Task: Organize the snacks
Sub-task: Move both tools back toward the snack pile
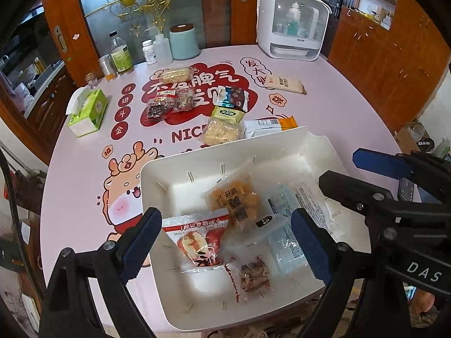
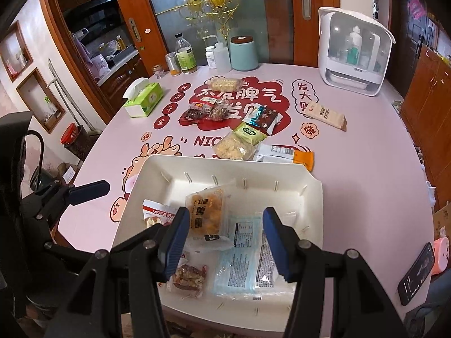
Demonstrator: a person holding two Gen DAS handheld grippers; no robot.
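From the left wrist view, the left gripper (image 1: 228, 242) hangs over the near part of the white bin (image 1: 157, 174), its jaws spread wide and holding nothing; below them lie the red apple-print packet (image 1: 197, 236), the orange snack packet (image 1: 235, 197), a small packet of dark dried fruit (image 1: 253, 276) and a clear packet with blue print (image 1: 284, 225), all inside the bin; the right gripper (image 1: 375, 174) shows at the right edge, above the bin's right side. Beyond the bin, on the pink table (image 1: 84, 186), several snacks lie loose: a pale puffed-snack bag (image 1: 222, 131) touching the bin's far rim, a green packet (image 1: 227, 112), a dark blue wrapper (image 1: 234, 98), a white-and-orange packet (image 1: 267, 125), a cluster of dark red packets (image 1: 169, 102), and a beige bar (image 1: 284, 84) well apart to the right.

From the right wrist view, the right gripper (image 2: 224, 242) also hovers over the bin (image 2: 315, 197), jaws released and empty, the clear packet (image 2: 245, 264) beneath them; the left gripper (image 2: 84, 191) sits off to the left, its state unclear here.

The work seems midway, a drop into the bin likely just done; the next move probably calls for reaching past the far rim and closing on one of the nearest loose bags.
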